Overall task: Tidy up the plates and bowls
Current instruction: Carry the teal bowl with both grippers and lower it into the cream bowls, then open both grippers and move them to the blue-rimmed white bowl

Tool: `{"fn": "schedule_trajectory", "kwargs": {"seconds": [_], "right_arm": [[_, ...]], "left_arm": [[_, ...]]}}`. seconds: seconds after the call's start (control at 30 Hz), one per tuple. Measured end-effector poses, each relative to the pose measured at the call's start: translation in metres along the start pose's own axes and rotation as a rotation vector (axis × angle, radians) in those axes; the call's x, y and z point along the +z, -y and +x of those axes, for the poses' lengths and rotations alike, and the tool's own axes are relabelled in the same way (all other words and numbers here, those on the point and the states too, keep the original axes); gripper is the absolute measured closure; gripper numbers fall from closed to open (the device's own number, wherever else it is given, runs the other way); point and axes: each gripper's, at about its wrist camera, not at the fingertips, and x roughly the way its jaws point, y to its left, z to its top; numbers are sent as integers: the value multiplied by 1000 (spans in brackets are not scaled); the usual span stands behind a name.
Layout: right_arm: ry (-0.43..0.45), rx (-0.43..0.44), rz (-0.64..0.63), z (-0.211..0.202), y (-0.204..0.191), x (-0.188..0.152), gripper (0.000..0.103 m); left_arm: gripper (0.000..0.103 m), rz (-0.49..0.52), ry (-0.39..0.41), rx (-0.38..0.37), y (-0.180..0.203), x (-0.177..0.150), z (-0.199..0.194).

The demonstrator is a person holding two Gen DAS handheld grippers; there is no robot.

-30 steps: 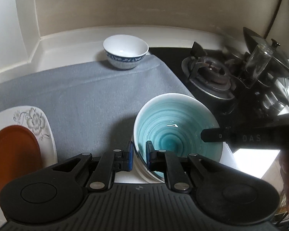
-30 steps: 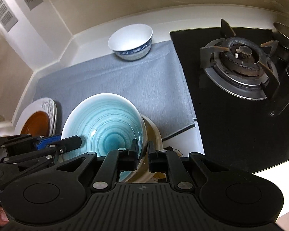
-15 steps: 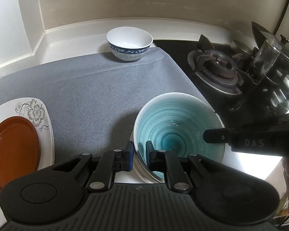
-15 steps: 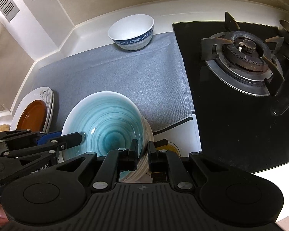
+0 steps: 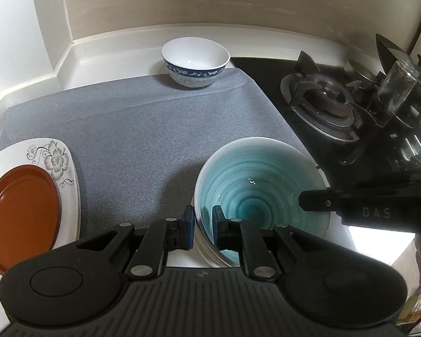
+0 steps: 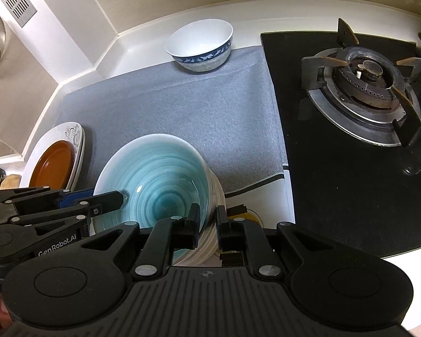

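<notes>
Teal bowl [image 5: 262, 193] sits on ribbed white dish at near bench edge, beside stove. Left claw [image 5: 203, 224] and right claw [image 6: 206, 224] both pinching its rim, opposite sides. Risk, imo: uneven lift tilts bowl, glazed rim slips out, or lower dish gets dragged along.

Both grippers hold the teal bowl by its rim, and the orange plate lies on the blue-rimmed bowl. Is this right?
Not quite: the orange plate lies on the flowered plate, as the left wrist view shows. The left gripper and right gripper do hold the teal bowl by its rim.
</notes>
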Motion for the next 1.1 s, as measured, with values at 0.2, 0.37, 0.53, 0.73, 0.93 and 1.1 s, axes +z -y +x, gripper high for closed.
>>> {"fn": "schedule_trajectory", "kwargs": {"seconds": [0.2, 0.37, 0.53, 0.73, 0.93, 1.1], "right_arm": [[20, 0, -15, -5, 2, 3, 88], [31, 1, -29, -8, 3, 6, 88], [60, 19, -25, -13, 10, 11, 88], [89, 57, -30, -8, 15, 21, 88], [39, 93, 8, 6, 19, 28, 95], [19, 83, 23, 4, 15, 30, 95]], "left_arm": [[89, -4, 7, 16, 2, 2, -1], [89, -10, 13, 29, 3, 3, -3], [89, -20, 32, 30, 5, 4, -8], [89, -26, 45, 35, 5, 3, -7], [95, -101, 18, 15, -6, 9, -1], [95, -60, 34, 31, -1, 12, -9]]}}
